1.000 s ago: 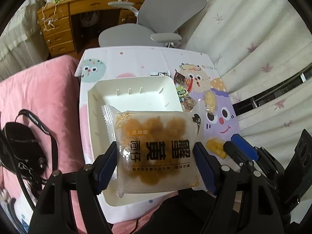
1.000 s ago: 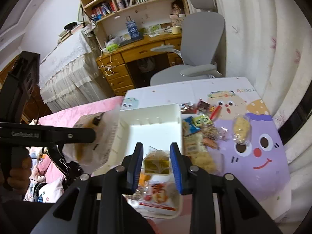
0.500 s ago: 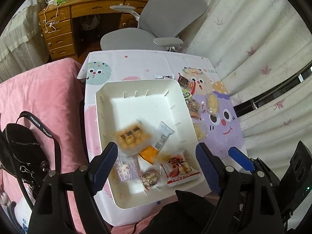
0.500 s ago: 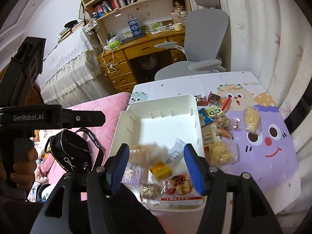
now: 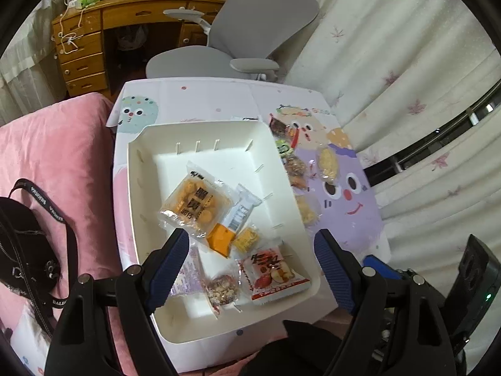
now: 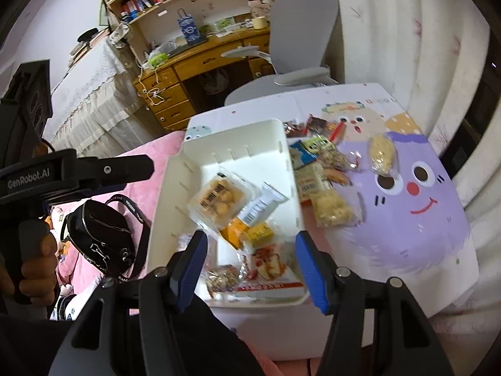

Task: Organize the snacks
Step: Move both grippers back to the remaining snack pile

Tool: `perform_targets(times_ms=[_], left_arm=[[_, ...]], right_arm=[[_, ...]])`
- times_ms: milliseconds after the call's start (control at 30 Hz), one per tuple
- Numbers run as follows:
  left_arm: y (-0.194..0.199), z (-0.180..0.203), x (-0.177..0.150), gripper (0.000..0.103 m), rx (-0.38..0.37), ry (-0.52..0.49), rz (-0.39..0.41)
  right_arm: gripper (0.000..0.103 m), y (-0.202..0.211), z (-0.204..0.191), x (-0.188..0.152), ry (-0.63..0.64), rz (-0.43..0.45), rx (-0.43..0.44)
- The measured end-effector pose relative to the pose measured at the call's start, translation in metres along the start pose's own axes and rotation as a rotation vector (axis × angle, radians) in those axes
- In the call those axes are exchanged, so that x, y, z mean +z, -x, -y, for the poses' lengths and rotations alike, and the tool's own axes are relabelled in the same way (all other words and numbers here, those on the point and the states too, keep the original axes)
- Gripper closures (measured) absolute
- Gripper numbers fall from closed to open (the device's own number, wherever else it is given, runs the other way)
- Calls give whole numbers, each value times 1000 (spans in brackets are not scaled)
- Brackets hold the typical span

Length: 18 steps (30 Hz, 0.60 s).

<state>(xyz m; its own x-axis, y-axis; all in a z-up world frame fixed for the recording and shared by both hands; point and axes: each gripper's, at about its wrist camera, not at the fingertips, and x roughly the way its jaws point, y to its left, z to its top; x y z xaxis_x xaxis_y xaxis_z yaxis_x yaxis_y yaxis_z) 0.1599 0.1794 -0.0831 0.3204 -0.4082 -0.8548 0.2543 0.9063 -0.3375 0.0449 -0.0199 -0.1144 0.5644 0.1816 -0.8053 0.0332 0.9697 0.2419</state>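
A white bin point(image 5: 200, 138) point(image 6: 281, 138) stands on the small table and holds several snack packs: a clear pack of orange puffs point(image 5: 195, 202) point(image 6: 219, 200), a white-and-orange bar point(image 5: 238, 216), a small yellow pack point(image 6: 258, 233) and a red apple-print pack point(image 5: 272, 274) point(image 6: 269, 269). More snacks point(image 5: 297, 169) point(image 6: 328, 169) lie loose on the table right of the bin. My left gripper point(image 5: 252, 266) is open and empty above the bin's near end. My right gripper point(image 6: 250, 269) is open and empty, also above the near end.
The table point(image 6: 422, 219) has a purple cartoon-face cover. A grey office chair point(image 5: 238, 40) and a wooden desk point(image 5: 94, 40) stand beyond it. A pink blanket with a black bag point(image 6: 103, 238) lies left of the table. White curtains point(image 5: 407, 62) hang on the right.
My left gripper opened and the puff pack dropped into the bin. My right gripper opened and its small yellow pack now lies in the bin. Both grippers drew back.
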Motion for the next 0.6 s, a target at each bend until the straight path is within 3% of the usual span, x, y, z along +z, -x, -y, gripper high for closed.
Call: perform_targets(times_ms=[300, 600], left_arm=[[-15, 29, -8, 22, 60, 15, 26], [-44, 87, -17, 22, 103, 86, 0]], right_arm=[[44, -16, 56, 1, -121, -87, 30], [44, -17, 128, 14, -126, -164, 71]])
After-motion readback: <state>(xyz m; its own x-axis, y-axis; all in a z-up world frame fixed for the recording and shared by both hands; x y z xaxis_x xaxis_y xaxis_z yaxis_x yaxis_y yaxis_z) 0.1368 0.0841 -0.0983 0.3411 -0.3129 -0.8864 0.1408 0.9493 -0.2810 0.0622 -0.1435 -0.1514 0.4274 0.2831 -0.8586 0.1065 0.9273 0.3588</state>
